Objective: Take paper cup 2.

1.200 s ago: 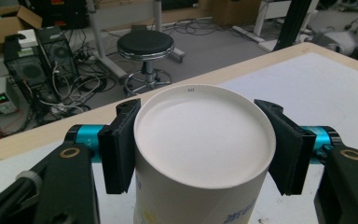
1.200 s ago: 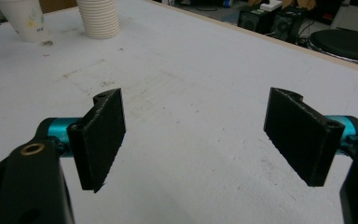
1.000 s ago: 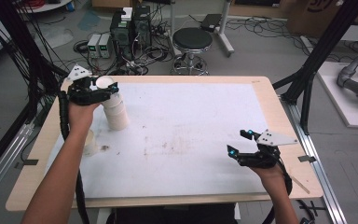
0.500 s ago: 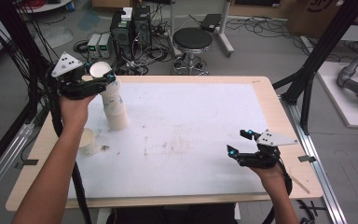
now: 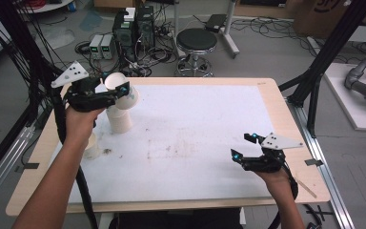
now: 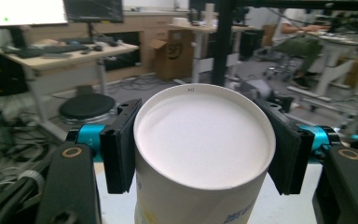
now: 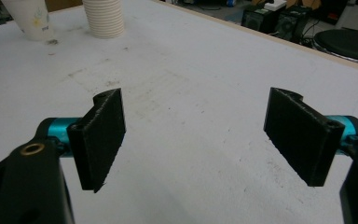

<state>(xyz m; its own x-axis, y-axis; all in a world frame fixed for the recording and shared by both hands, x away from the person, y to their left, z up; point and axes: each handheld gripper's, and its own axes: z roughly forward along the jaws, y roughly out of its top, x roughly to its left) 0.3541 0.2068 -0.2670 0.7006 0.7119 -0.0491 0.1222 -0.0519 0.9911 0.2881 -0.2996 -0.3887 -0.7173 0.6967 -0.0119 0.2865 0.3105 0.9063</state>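
My left gripper (image 5: 119, 91) is shut on a white paper cup (image 5: 131, 98), held tilted in the air just above a stack of white cups (image 5: 119, 120) at the table's back left. In the left gripper view both black pads (image 6: 121, 144) press the sides of the cup (image 6: 205, 135), whose round white end faces the camera. My right gripper (image 5: 242, 146) rests low near the front right of the table, open. In the right gripper view its jaws stand wide apart (image 7: 196, 135) over bare tabletop.
A single printed cup (image 5: 91, 145) stands left of the stack, partly behind the left forearm. It stands beside the stack (image 7: 103, 18) as cup (image 7: 28, 18). The white table top (image 5: 195, 133) has a wooden border. A black stool (image 5: 196, 40) stands behind the table.
The left gripper has lifted the top cup off the stack, raised it and tilted it over. The right gripper has stayed where it was.
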